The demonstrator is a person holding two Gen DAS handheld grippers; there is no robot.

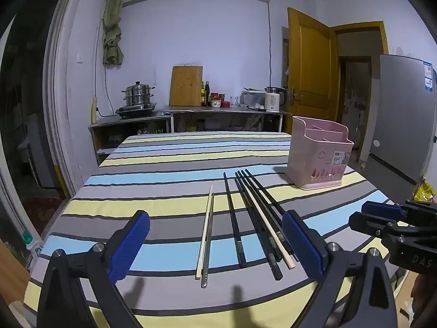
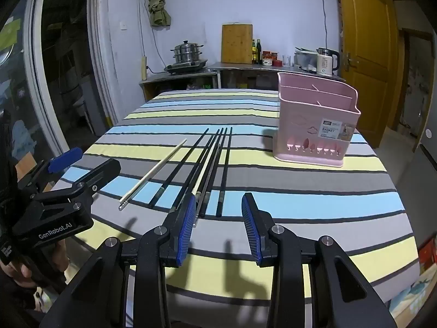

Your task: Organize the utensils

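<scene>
Blue pads fill the lower edge of both wrist views. The left hand-held gripper (image 1: 215, 243) is spread wide, nothing between its jaws; in its own view the chopsticks lie framed in the gap beyond it. The right hand-held gripper (image 2: 218, 228) is spread too, more narrowly, and nothing is pinched; the near ends of the dark chopsticks sit just ahead of its left pad. Both are tilted down toward the striped surface (image 1: 164, 164), judged a ready pose before a first pick.

Chopsticks are seen at lower centre of the left view, laid lengthwise, pointing away. A pale pair (image 1: 205, 232) lies apart on the left side; whether one of the two is metal cannot be told for certain. To its right a single black chopstick (image 1: 232, 218) lies alone, then a bundle of black chopsticks (image 1: 259, 213) with one pale stick (image 1: 269, 221) lying across it. The loose, mixed lay suggests that sorting is not yet begun.

Farther off, at right of centre, the pink utensil basket (image 1: 319, 158) stands upright on the surface, well apart from the chopsticks. Its compartments are open at the top and appear empty; it is judged the destination, set within reach of the right side.
</scene>
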